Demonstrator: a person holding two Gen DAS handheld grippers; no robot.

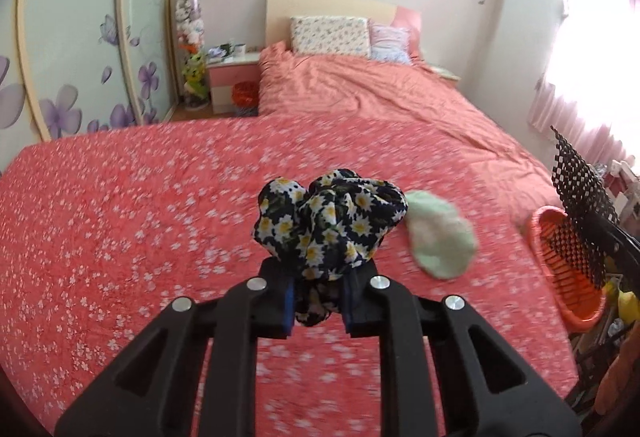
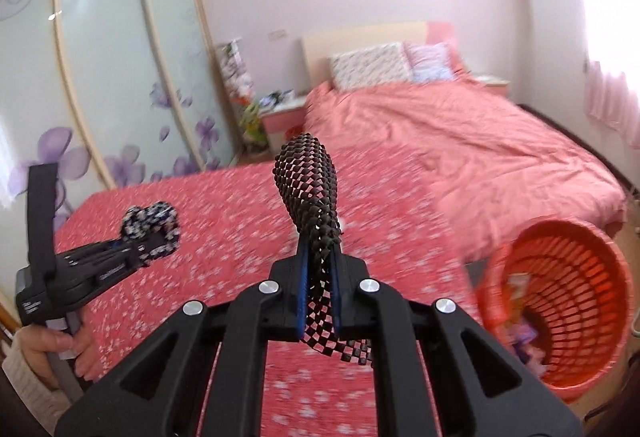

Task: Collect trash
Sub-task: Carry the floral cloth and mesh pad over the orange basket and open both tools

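In the left wrist view, the left gripper (image 1: 319, 295) is closed on a daisy-print cloth (image 1: 330, 221) at centre, best carried right to the orange basket (image 1: 560, 301), while in the right wrist view the right gripper (image 2: 320, 291) pinches a checkered cloth (image 2: 310, 177), the basket's rim (image 2: 616, 257) at lower right.
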